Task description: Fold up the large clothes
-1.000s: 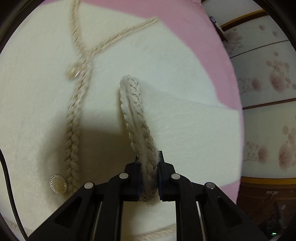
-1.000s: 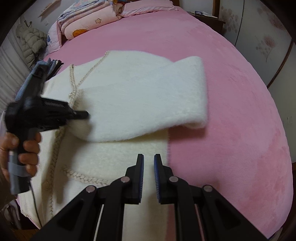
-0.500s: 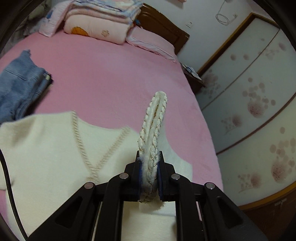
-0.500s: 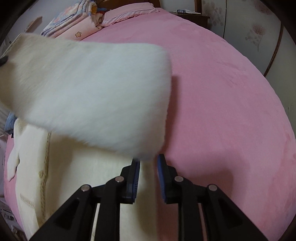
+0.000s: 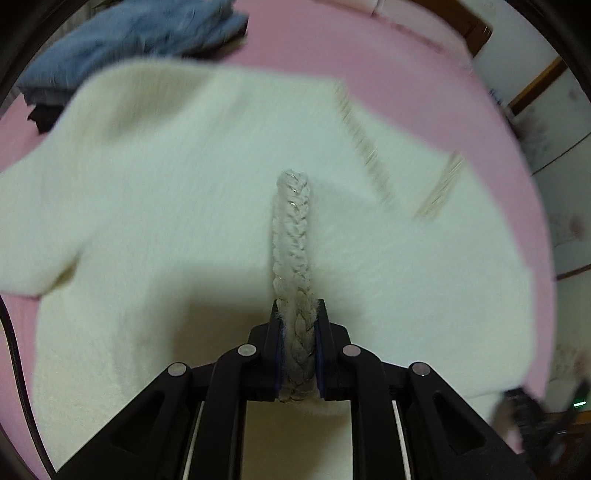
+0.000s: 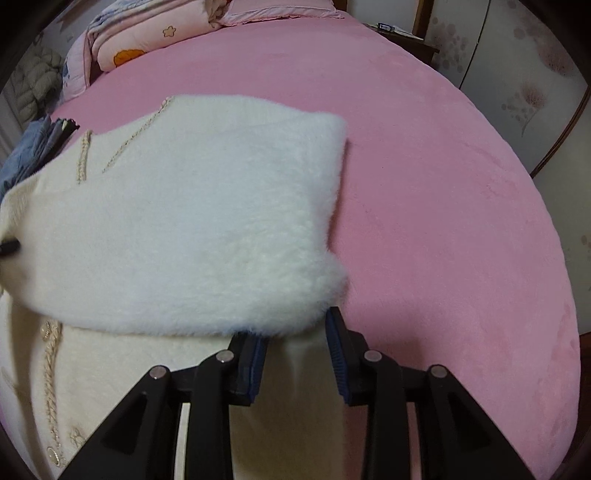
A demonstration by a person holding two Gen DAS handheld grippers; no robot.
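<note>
A fluffy cream cardigan point(image 5: 177, 206) with braided trim lies spread on the pink bed point(image 6: 443, 206). My left gripper point(image 5: 298, 332) is shut on a stretch of the braided trim point(image 5: 291, 229), which stands up out of its jaws; this view is blurred. In the right wrist view a folded-over flap of the cardigan point(image 6: 207, 229) hangs low over the lower layer, and the left gripper's tip point(image 6: 9, 246) shows at its far left edge. My right gripper point(image 6: 295, 328) is at the flap's near right corner. Its jaws are opening, with cream fabric below and between them but unpressed.
Folded blue jeans point(image 5: 129, 33) lie beyond the cardigan's far edge. Pink quilts and a pillow point(image 6: 147, 33) are stacked at the head of the bed. Flowered wardrobe doors point(image 6: 517, 74) and a dark bedside table point(image 6: 402, 37) stand on the right.
The left gripper has swung the braided edge up and across; the flap, raised in the air half a second ago, now sits lower. The right jaws have widened and moved in under the flap's corner.
</note>
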